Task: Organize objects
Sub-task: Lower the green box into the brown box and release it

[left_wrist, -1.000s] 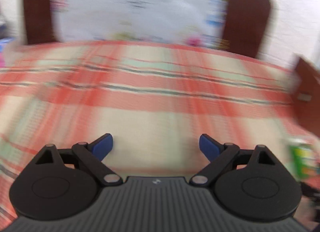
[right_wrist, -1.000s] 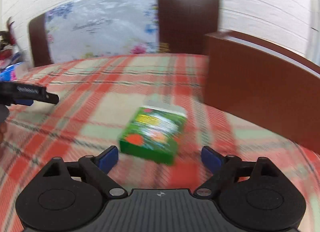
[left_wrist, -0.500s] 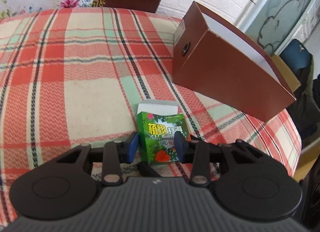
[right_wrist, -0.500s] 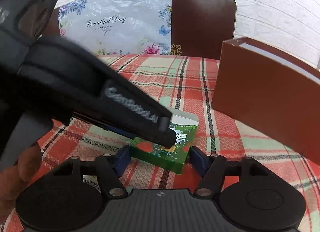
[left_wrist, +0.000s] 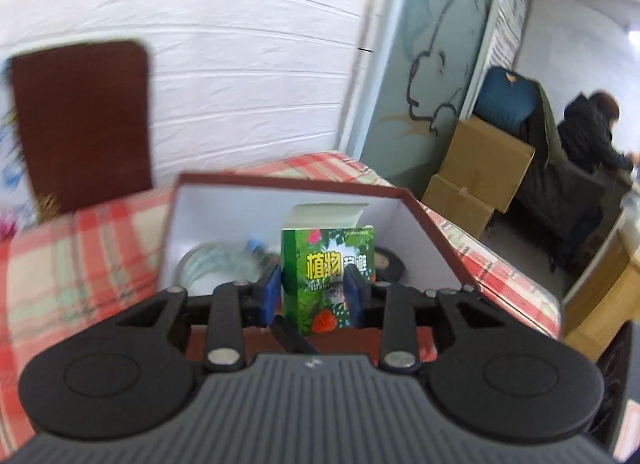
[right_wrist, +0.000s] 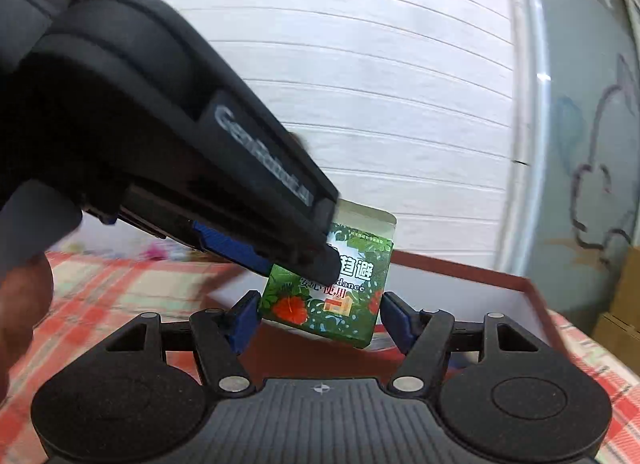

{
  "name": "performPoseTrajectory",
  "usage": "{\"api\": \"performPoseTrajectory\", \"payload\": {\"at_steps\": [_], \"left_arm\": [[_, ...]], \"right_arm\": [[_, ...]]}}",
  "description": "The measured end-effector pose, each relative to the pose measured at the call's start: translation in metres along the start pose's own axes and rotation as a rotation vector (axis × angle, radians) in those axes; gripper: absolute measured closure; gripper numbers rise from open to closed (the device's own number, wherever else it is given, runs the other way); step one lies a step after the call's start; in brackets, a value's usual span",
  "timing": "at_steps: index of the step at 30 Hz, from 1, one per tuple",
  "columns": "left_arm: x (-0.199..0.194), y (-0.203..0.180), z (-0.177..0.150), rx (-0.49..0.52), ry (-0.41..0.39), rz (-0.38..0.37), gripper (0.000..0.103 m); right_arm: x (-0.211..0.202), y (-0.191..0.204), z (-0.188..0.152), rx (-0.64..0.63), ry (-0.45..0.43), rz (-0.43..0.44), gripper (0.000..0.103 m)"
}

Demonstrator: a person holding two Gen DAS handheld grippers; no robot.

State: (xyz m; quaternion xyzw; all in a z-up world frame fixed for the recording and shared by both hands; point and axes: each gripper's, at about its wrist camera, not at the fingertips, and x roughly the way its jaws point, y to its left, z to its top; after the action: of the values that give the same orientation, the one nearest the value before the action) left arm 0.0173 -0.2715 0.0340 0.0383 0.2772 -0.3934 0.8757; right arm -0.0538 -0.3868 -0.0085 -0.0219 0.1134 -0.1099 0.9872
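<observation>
Above the near wall of the brown box (left_wrist: 434, 238), which stands toward the right edge of the checked tablecloth (left_wrist: 100, 248), the left gripper (left_wrist: 310, 294) holds the green carton (left_wrist: 326, 276) upright, its blue pads pressed to the two narrow sides and its white top flap standing open. Inside the brown box lie a clear tape roll (left_wrist: 218, 264) and a dark tape roll (left_wrist: 390, 262).

From the right wrist view the green carton (right_wrist: 328, 292) hangs between the right gripper's (right_wrist: 316, 314) fingers, whose jaws stand wide and touch nothing; its left edge sits just beside the left pad, with a clear gap on the right.

I judge the carton light, thin-walled card: stiff enough to be pinched across its narrow sides, yet easily dented, glossy and so a little slippery. A hold low on the body, away from the loose flap, looks safest.

Half a second ago the carton lay flat on the cloth in front of the box with the left jaws closing around it; now it is lifted clear and carried over the box's opening, and the right gripper has followed.
</observation>
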Motion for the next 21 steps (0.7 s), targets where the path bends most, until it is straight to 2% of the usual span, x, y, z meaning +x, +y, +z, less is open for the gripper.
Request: {"api": "performPoseTrajectory", "payload": {"at_steps": [1,2,3,4,8,11,14,18,21], "left_arm": [[0.015,-0.007,0.003,0.021,0.013,0.014,0.045],[0.028,-0.012,0.003,0.043,0.021,0.049,0.041],[0.037,-0.014,0.004,0.055,0.033,0.091,0.043],[0.044,-0.012,0.003,0.052,0.055,0.118,0.044],[0.026,0.005,-0.001,-0.008,0.046,0.125,0.042],[0.004,0.013,-0.01,-0.028,0.03,0.136,0.042],[-0.018,0.02,-0.02,-0.058,0.014,0.136,0.042],[-0.038,0.026,-0.037,-0.083,0.029,0.182,0.041],[-0.047,0.029,-0.051,-0.092,0.059,0.254,0.035]], "right_arm": [[0.011,-0.009,0.001,0.003,0.018,-0.017,0.023],[0.024,-0.017,0.0,0.002,0.061,-0.025,0.008],[0.034,-0.023,-0.001,-0.004,0.101,-0.032,0.016],[0.036,-0.03,-0.003,0.01,0.106,-0.038,0.018],[0.014,-0.043,-0.011,0.096,0.05,-0.028,0.016],[-0.011,-0.036,-0.022,0.117,-0.015,-0.047,0.016],[-0.032,-0.027,-0.032,0.144,-0.037,-0.044,0.016],[-0.044,-0.009,-0.041,0.141,0.01,-0.004,0.016],[-0.04,0.016,-0.051,0.133,0.107,0.025,0.016]]}}
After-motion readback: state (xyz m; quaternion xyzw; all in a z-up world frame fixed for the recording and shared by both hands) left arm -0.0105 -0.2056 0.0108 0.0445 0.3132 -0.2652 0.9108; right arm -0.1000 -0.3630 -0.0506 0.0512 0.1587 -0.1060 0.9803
